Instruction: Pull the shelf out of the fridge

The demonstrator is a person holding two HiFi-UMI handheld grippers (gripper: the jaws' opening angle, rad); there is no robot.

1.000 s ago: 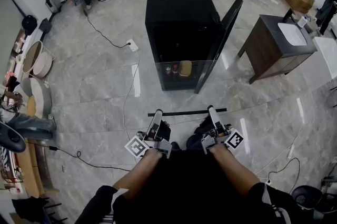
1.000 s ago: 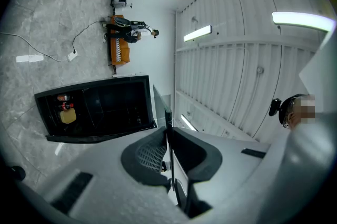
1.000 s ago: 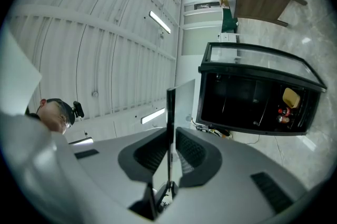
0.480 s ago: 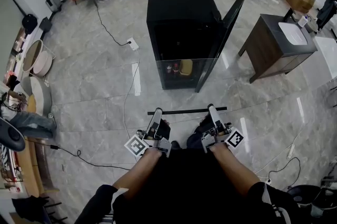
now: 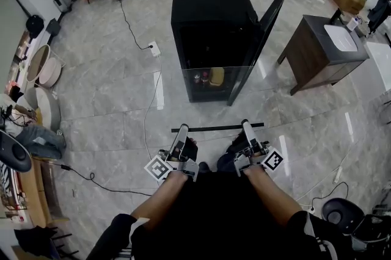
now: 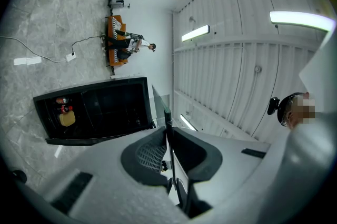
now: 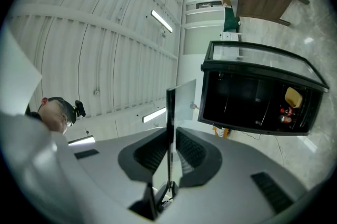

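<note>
- Black fridge (image 5: 208,2) stands on the floor (image 5: 110,88), door (image 5: 261,33) swung open to the right.
- Low in the fridge: a yellow item (image 5: 215,77) and small red-capped bottles (image 5: 203,77) beside it. The rest of the inside is dark, can't tell what else is in there.
- Left gripper view shows the same yellow item (image 6: 67,119) and bottles (image 6: 64,108) at one end of the open fridge (image 6: 105,107).
- Glass shelf (image 5: 217,128) is out of the fridge, well apart from it, and held level above the floor in front of the person.
- Left tongs (image 5: 182,130) clamp the shelf's left end: jaws narrow, pads pressed on the pane (image 6: 166,115), seen edge-on.
- Right tongs (image 5: 245,126) clamp its right end: jaws narrow, pane (image 7: 181,102) pinched between the pads.
- The shelf spans straight between both tongs.
</note>
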